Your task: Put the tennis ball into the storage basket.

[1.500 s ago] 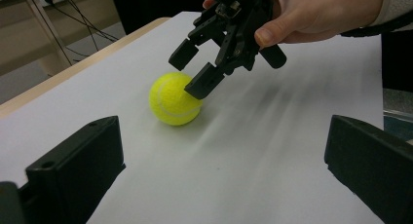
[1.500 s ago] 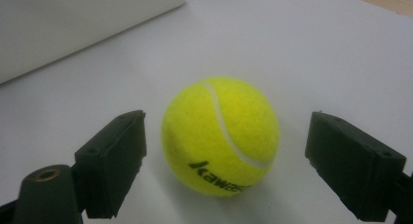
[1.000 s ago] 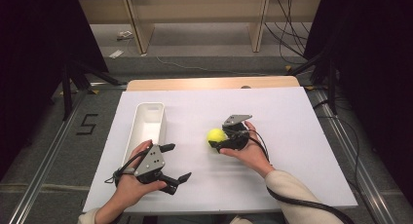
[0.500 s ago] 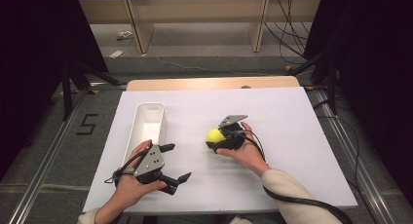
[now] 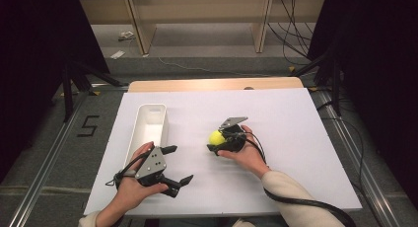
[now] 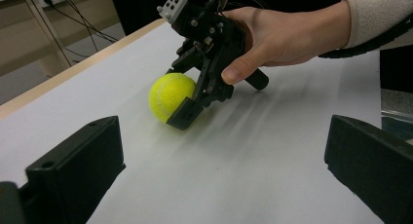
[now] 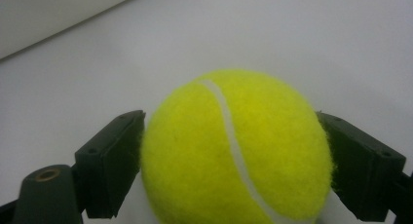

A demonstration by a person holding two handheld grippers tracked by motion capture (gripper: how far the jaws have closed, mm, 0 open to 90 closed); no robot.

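A yellow tennis ball lies near the middle of the white table. My right gripper is shut on it, with one jaw pressed against each side of the ball. From the left gripper view, the ball is at or just above the surface in the right gripper, under a person's hand. My left gripper is at the front left of the table with its jaws wide apart and nothing between them.
A long white bin stands on the left part of the table, just beyond the left hand. The white tabletop stretches to the right and to the back. Shelving and cables lie on the floor beyond the far edge.
The right gripper has shifted and tilted slightly to the left with the ball held in it. The left gripper has not moved.
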